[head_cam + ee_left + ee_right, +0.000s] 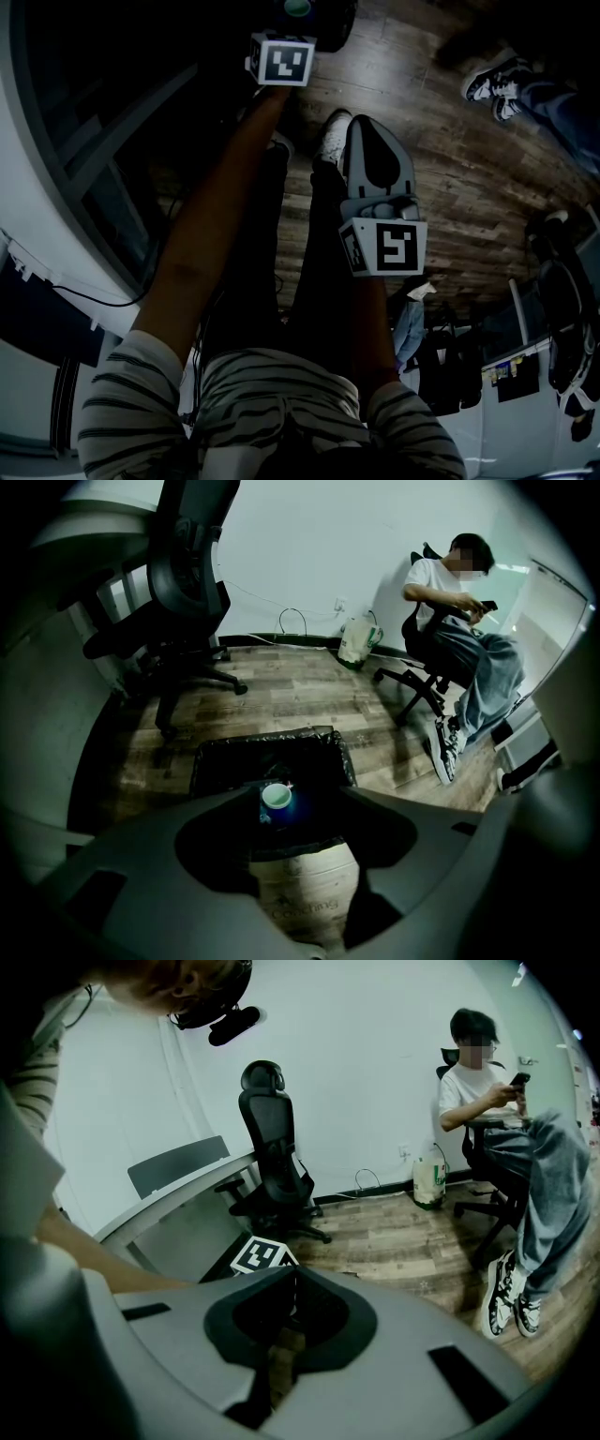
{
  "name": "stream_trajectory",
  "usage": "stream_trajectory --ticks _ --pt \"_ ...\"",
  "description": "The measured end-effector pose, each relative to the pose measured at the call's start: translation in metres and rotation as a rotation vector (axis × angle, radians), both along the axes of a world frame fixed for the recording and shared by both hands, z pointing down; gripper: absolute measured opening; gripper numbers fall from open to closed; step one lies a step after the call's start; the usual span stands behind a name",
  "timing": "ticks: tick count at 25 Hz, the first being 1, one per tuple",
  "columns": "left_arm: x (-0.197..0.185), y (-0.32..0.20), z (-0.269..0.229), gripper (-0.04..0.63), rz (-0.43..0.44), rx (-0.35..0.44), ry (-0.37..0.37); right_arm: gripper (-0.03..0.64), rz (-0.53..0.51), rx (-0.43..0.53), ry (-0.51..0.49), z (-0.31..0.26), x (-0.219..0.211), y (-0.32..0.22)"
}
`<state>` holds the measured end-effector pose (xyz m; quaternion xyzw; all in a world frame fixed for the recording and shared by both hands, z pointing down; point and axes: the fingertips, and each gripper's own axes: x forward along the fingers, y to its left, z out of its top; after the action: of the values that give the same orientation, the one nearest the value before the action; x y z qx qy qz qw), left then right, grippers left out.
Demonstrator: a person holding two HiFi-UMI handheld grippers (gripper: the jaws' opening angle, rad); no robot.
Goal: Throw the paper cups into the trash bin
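Observation:
In the left gripper view a trash bin (pixel 323 752) lined with a black bag stands on the wood floor right below my left gripper (pixel 300 794). Its jaws stand wide apart with nothing between the pads. A paper cup (pixel 277 797) with a pale rim lies inside the bin, under the jaws. In the head view only that gripper's marker cube (pixel 281 58) shows, over the dark bin (pixel 328 23), with the cup (pixel 297 7) just visible. My right gripper (pixel 361 122) hangs beside my legs, its jaws closed tip to tip (pixel 289 1274) and empty.
A black office chair (pixel 183 583) stands left of the bin beside a curved grey desk (pixel 178 1194). A person (pixel 450 621) sits on another chair at the right with their feet (pixel 497 80) stretched out on the floor. A bag (pixel 356 641) leans against the far wall.

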<state>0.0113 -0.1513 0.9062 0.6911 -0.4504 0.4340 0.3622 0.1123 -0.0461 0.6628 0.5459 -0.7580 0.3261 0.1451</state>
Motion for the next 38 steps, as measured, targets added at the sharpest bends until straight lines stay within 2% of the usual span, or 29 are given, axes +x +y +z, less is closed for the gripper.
stream_trajectory --ticks 10,14,19,26,32,38 --pt "0.001 -0.005 -0.025 0.254 -0.029 0.031 0.032 0.018 -0.010 0.018 -0.004 -0.014 -0.002 0.000" --pt "-0.001 -0.003 -0.039 0.221 -0.056 0.042 0.050 0.018 -0.017 0.030 0.002 -0.023 -0.001 -0.002" --pt "-0.003 -0.009 -0.064 0.197 -0.067 0.059 0.037 0.018 -0.015 0.061 0.012 -0.039 0.002 -0.008" --pt "0.004 -0.009 -0.100 0.155 -0.080 0.109 0.062 0.018 -0.022 0.070 0.010 -0.056 0.003 -0.007" --pt "0.010 -0.003 -0.125 0.117 -0.100 0.119 0.087 0.018 -0.031 0.092 0.017 -0.075 0.008 -0.011" --pt "0.005 -0.008 -0.163 0.075 -0.107 0.181 0.088 0.018 -0.034 0.118 0.021 -0.093 0.007 -0.015"
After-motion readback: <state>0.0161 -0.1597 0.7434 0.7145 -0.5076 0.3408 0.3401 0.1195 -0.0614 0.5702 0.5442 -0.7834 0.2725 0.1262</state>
